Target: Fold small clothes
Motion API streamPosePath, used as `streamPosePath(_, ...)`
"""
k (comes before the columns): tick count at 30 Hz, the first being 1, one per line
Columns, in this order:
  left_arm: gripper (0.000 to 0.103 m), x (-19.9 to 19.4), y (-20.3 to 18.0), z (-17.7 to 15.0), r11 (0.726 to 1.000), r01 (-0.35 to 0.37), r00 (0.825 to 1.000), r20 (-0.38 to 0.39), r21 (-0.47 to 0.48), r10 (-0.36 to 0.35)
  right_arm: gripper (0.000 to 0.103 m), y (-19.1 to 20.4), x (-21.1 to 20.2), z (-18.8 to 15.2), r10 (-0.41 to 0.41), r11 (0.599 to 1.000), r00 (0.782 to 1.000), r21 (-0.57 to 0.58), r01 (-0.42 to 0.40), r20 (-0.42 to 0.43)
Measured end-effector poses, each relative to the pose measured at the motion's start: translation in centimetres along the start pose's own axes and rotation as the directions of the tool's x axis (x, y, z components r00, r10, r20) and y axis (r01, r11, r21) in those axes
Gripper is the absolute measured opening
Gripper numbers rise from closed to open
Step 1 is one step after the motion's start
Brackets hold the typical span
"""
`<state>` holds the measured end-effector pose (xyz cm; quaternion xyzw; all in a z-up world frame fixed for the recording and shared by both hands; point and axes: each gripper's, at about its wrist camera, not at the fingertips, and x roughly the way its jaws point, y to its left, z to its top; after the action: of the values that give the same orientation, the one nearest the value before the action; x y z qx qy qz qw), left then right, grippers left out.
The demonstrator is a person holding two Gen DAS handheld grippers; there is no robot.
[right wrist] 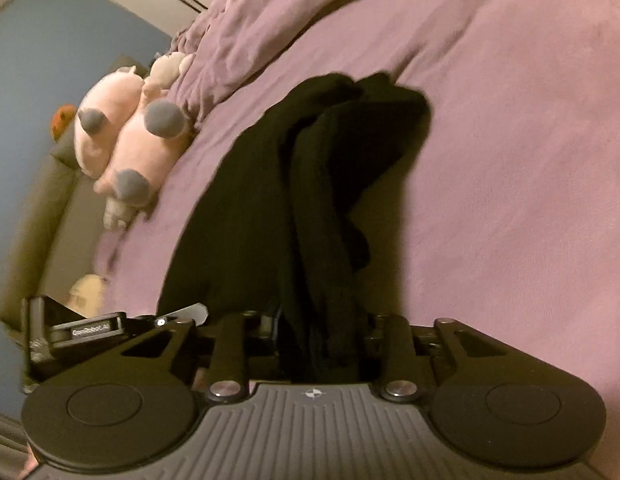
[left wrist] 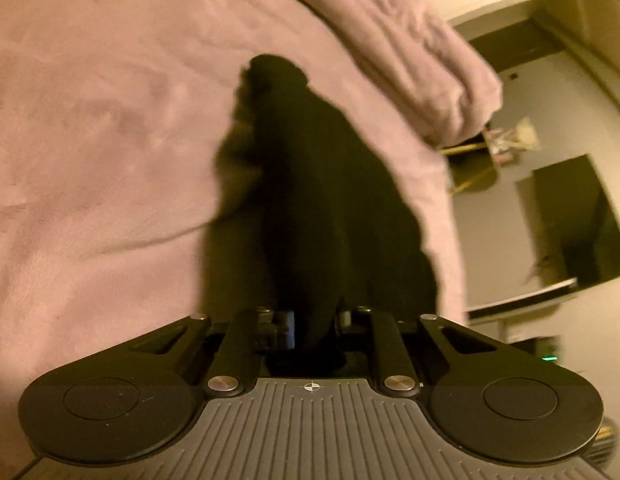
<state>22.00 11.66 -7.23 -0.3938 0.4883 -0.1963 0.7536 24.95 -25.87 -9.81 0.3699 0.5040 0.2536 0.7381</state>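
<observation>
A black garment (left wrist: 310, 184) hangs stretched over the pink bed cover (left wrist: 90, 120). My left gripper (left wrist: 313, 320) is shut on one end of it; the cloth runs forward from between the jaws. In the right wrist view the same black garment (right wrist: 310, 184) lies bunched in long folds over the purple bed cover (right wrist: 509, 140). My right gripper (right wrist: 321, 332) is shut on its near end. The fingertips of both grippers are hidden by the cloth. The left gripper's body (right wrist: 82, 332) shows at the lower left of the right wrist view.
Pink plush toys (right wrist: 130, 132) lie at the bed's left edge next to a blue wall (right wrist: 38, 60). A bunched blanket (left wrist: 421, 60) lies at the bed's right edge. Beyond it are a dark screen (left wrist: 577, 220) and a white ledge (left wrist: 521, 304).
</observation>
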Motion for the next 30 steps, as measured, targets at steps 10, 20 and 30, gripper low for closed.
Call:
streamPosePath(10,0.046,-0.6,0.1,-0.2,0.949,-0.274,0.960,-0.021,0.159,0.280,0.054,-0.6,-1.7,-0.9,-0.121,0.990,0.993,-0.074,0.120,-0.014)
streamPosePath(20,0.065,4.7,-0.6,8.0,0.943,-0.296,0.949,0.156,0.148,0.274,0.081,-0.1,0.7,7.7,-0.142,0.990,0.978,-0.003,0.144,0.153)
streamPosePath(30,0.021,7.3,-0.3,8.8,0.912,-0.338,0.917,0.301,0.233,0.263,0.027,1.8,6.6,9.9,-0.144,0.969,0.971,-0.172,0.178,0.190)
